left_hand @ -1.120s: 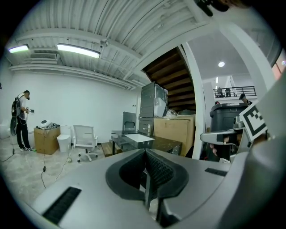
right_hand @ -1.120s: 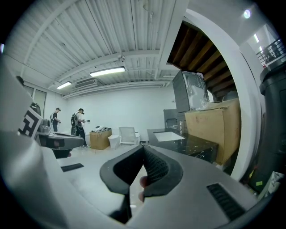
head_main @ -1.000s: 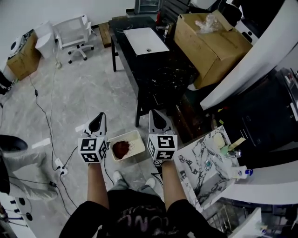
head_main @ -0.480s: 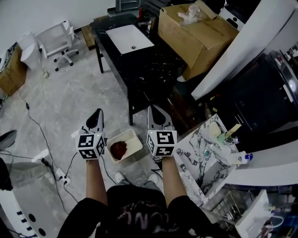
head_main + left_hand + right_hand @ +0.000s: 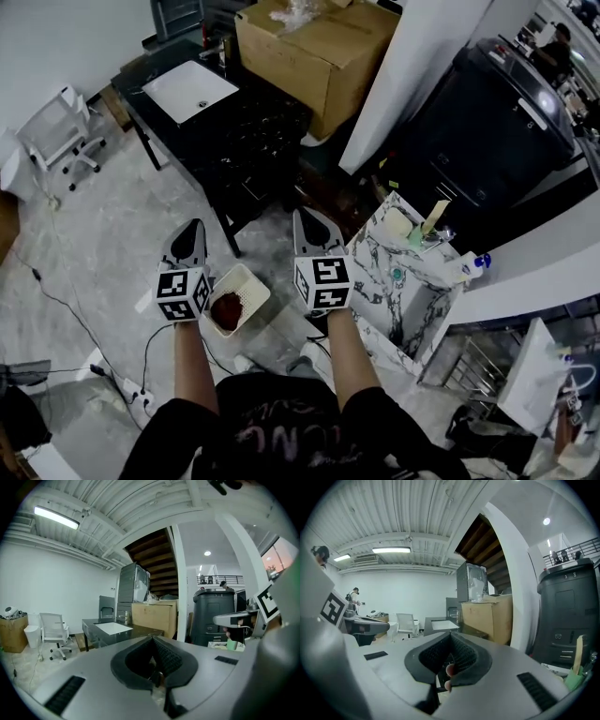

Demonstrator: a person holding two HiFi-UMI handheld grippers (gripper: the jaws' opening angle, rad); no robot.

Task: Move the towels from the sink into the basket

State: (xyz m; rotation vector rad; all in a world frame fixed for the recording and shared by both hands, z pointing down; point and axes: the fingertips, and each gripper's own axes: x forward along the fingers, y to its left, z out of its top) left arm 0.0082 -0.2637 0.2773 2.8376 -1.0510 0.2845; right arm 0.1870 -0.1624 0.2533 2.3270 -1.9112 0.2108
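**Two closed grippers flank the basket [image 5: 248,277]**

The left gripper [image 5: 193,228] hangs just left of the basket and the right gripper [image 5: 304,215] just right of it, each with jaws pressed together on nothing. A dark red towel [image 5: 226,308] lies inside the basket. The white sink [image 5: 190,90] stands well beyond it.

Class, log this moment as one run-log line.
left claw: shut, empty | right claw: shut, empty | red towel: in basket | sink: no towel visible

Cream basket [image 5: 253,280], dark red towel [image 5: 226,308]; right counter [image 5: 380,283] white with black marble veining; far cardboard box [image 5: 314,52] brown.
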